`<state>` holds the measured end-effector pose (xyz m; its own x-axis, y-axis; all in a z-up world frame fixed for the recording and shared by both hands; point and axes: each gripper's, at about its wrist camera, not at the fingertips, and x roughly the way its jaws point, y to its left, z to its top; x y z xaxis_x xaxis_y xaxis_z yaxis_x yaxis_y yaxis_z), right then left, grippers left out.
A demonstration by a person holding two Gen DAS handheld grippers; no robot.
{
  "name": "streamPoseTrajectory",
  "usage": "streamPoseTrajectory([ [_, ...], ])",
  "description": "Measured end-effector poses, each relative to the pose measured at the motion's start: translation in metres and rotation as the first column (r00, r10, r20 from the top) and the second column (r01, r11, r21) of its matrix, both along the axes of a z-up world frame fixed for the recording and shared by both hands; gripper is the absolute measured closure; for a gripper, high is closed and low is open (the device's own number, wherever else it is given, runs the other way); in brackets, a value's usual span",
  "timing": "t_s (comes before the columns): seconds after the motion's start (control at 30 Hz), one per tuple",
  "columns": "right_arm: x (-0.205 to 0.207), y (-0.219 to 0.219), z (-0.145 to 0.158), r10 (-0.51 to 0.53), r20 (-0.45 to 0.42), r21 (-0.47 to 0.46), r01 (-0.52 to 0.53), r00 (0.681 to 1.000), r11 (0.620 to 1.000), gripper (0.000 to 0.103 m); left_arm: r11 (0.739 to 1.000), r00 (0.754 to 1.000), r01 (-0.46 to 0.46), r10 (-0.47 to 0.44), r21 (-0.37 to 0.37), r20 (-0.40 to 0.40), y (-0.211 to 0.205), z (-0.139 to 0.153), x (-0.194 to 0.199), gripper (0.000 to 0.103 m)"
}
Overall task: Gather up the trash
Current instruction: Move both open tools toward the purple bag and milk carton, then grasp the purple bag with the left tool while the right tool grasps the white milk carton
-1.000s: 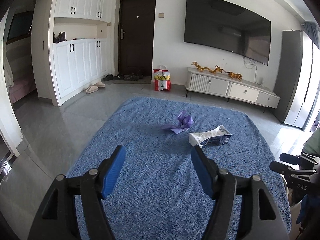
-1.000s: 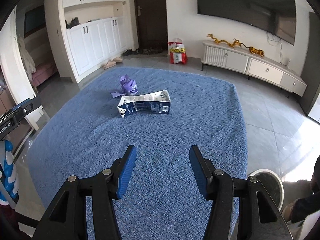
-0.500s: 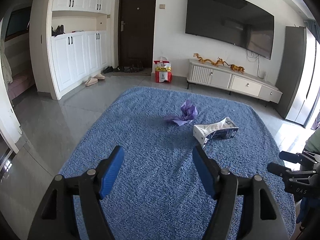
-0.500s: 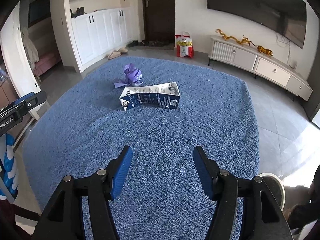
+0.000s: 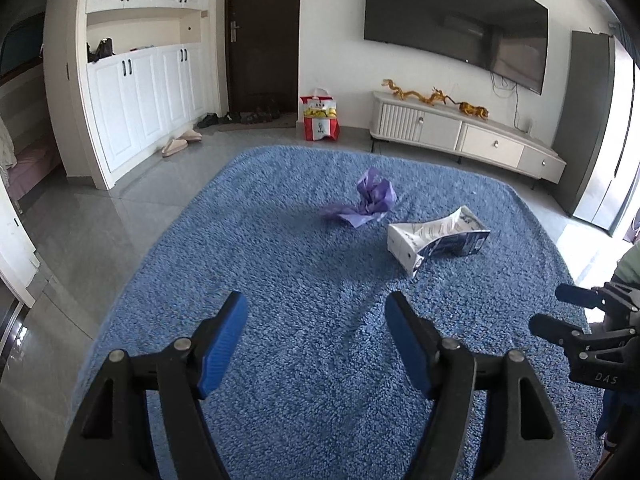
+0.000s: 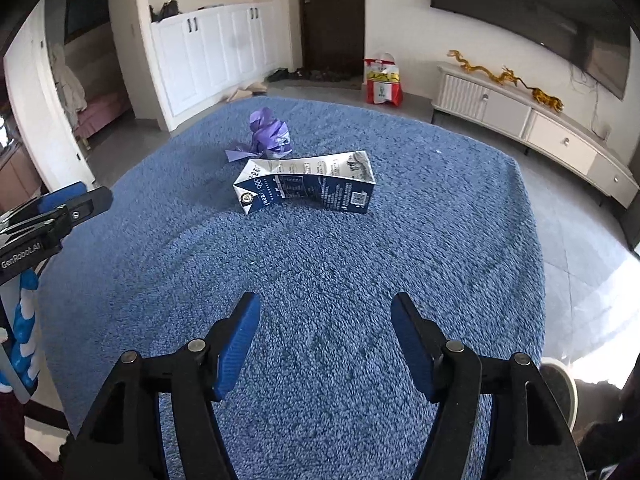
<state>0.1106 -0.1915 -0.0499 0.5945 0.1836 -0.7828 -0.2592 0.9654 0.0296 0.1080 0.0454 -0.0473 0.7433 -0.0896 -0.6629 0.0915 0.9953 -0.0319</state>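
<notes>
1. Setting: a living room with a blue shag rug (image 6: 320, 260) laid on grey tile, a wall-mounted television (image 5: 456, 24) above a low white cabinet (image 5: 460, 132), and a dark entry door (image 5: 262, 32) with a red-and-white bag (image 5: 320, 120) beside it.
2. Trash present: a crushed milk carton (image 6: 308, 186) lying on its side on the rug, and a crumpled purple wrapper (image 6: 266, 134) just behind it. The two look very close; whether they touch cannot be determined.
3. Tool state: the left gripper (image 5: 314, 328) and the right gripper (image 6: 324, 328) both have their jaws spread wide and hold nothing. Each hovers over bare rug.
4. Position relative to the tools: the carton lies ahead of the right gripper and slightly to its left, well apart from the fingertips. In the left wrist view the wrapper (image 5: 370, 200) is ahead and the carton (image 5: 436, 240) ahead to the right, both out of reach.
5. Step in hand, as judged: approach, with nothing collected yet.
6. Next move, as judged: advance and lower the right gripper until its jaws straddle the carton's narrow width, then close. The crushed card will likely yield, so a firm squeeze is warranted.
</notes>
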Motion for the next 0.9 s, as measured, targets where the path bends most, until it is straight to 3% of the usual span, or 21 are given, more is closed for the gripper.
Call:
streamPoseTrajectory([
  [0.27,0.03,0.021,0.005,0.198,0.031,-0.107,-0.194,0.98,0.975,0.029,0.987,0.989,0.139,-0.142,-0.075,-0.031,-0.002,-0.004,0.042,0.033],
  [0.57,0.079,0.045,0.009,0.426,0.037,-0.196,-0.412,0.904,0.89,0.027,0.927,0.925,0.368,-0.373,-0.077,-0.071,-0.035,-0.003,0.13,0.029],
  [0.7,0.099,0.053,0.005,0.495,0.019,-0.226,-0.479,0.869,0.848,0.025,0.908,0.9,0.406,-0.416,-0.1,-0.131,-0.051,-0.018,0.171,0.029],
  [0.9,0.13,0.059,-0.007,0.554,-0.032,-0.238,-0.545,0.832,0.804,0.025,0.911,0.888,0.399,-0.413,-0.106,-0.204,-0.06,-0.047,0.213,0.029],
])
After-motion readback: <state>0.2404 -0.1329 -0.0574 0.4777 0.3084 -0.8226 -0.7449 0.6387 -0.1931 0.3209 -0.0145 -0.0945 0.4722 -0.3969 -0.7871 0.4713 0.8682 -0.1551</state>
